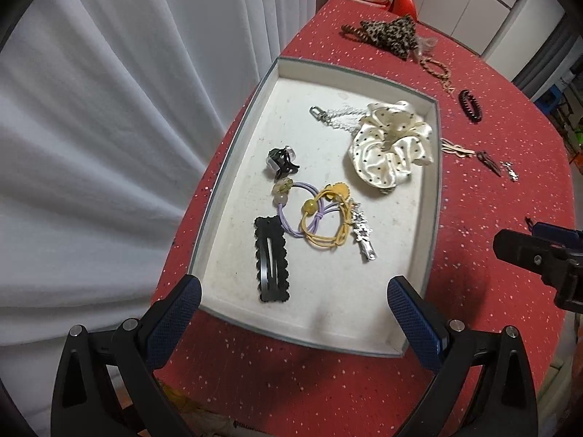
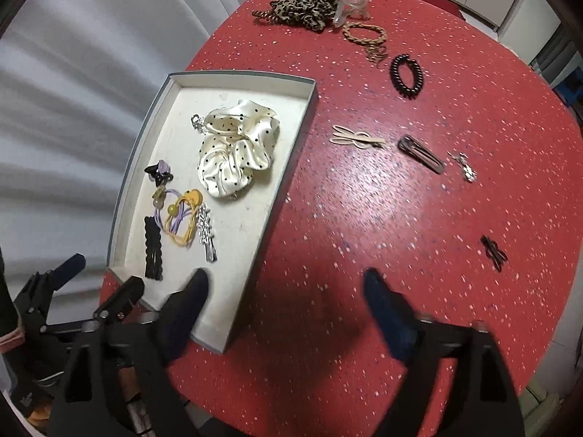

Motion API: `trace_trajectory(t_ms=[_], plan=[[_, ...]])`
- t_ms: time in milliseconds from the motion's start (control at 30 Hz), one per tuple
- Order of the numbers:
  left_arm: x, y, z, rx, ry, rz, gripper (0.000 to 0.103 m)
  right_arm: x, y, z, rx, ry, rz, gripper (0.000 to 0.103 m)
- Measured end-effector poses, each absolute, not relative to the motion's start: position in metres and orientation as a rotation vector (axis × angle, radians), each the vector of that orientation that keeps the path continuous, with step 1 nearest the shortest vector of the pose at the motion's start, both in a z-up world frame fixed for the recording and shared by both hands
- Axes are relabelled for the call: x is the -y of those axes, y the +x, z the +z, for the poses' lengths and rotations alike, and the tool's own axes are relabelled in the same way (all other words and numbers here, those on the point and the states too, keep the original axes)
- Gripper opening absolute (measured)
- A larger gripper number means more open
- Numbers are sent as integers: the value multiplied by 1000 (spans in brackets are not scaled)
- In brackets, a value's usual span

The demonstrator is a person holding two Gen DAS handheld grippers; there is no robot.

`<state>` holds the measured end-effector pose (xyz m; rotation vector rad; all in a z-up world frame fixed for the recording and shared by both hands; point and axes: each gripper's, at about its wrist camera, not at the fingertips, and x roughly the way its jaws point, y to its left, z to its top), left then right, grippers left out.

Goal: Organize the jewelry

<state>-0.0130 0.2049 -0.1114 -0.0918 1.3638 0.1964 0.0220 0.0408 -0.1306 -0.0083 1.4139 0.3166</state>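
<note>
Jaws of both the left gripper [image 1: 293, 300] and right gripper [image 2: 286, 291] stand wide, holding nothing. The tray [image 2: 291, 167] at centre-left holds a scrunchie [image 2: 237, 145]; clips [image 2: 419, 153] lie right on the red surface [image 2: 364, 218].

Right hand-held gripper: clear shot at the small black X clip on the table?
Probably yes. The right hand-held gripper is open and empty, and the black X clip lies alone on bare red table, nothing between them.
</note>
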Motion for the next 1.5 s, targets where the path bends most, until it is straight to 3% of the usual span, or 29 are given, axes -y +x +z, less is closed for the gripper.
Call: trace_trajectory(t_ms=[767,1500], plan=[[-197,-44,-10,-1178,-105,272,102,-41,-20,-29,-1153,-118,275,92],[-201,-50,-1,-1153,-119,307,102,-51,-28,-12,-1102,-133,288,92]])
